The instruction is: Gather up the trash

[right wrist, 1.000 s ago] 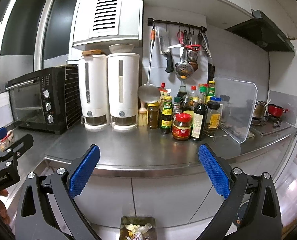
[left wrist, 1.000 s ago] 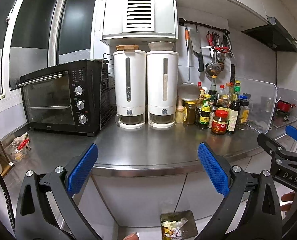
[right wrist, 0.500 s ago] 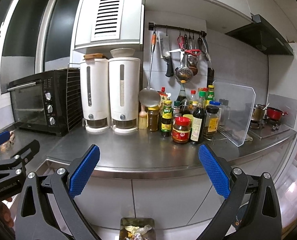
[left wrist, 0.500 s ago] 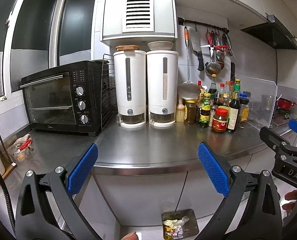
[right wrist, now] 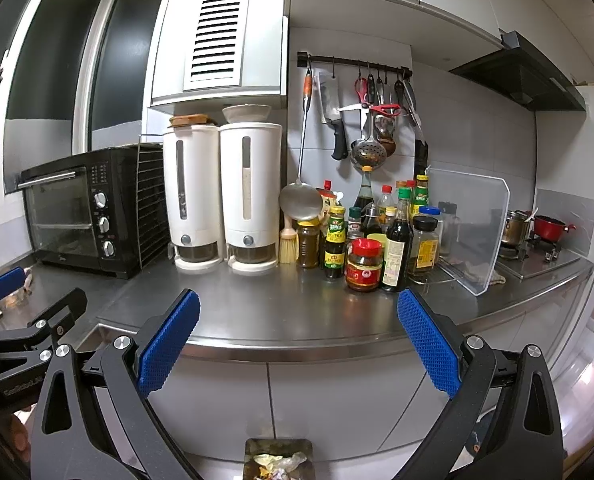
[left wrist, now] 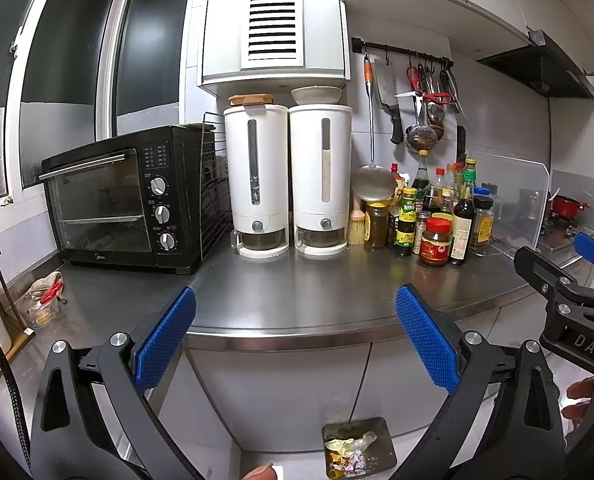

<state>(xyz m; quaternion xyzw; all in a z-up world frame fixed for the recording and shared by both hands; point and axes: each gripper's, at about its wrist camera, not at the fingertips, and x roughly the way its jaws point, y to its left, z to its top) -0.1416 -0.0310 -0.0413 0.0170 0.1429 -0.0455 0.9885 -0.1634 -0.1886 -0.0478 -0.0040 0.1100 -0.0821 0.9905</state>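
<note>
A square bin [left wrist: 359,449] with crumpled wrappers inside stands on the floor in front of the cabinets; it also shows in the right wrist view [right wrist: 280,460]. My left gripper [left wrist: 296,338] is open and empty, held above the bin, facing the steel counter [left wrist: 297,292]. My right gripper [right wrist: 297,340] is open and empty beside it, facing the same counter [right wrist: 281,308]. A clear bag with scraps and something red [left wrist: 43,300] lies on the counter's left end. Each gripper shows at the edge of the other's view.
On the counter stand a black toaster oven [left wrist: 125,204], two white dispensers [left wrist: 289,180], a cluster of sauce bottles and jars [right wrist: 377,236] and a clear splash guard [right wrist: 473,228]. Utensils and a knife hang on a rail [right wrist: 357,64]. A stove with a red pot [right wrist: 549,228] is at far right.
Both views have drifted slightly; the counter and its objects sit a little higher and nearer. Both grippers stay open and empty.
</note>
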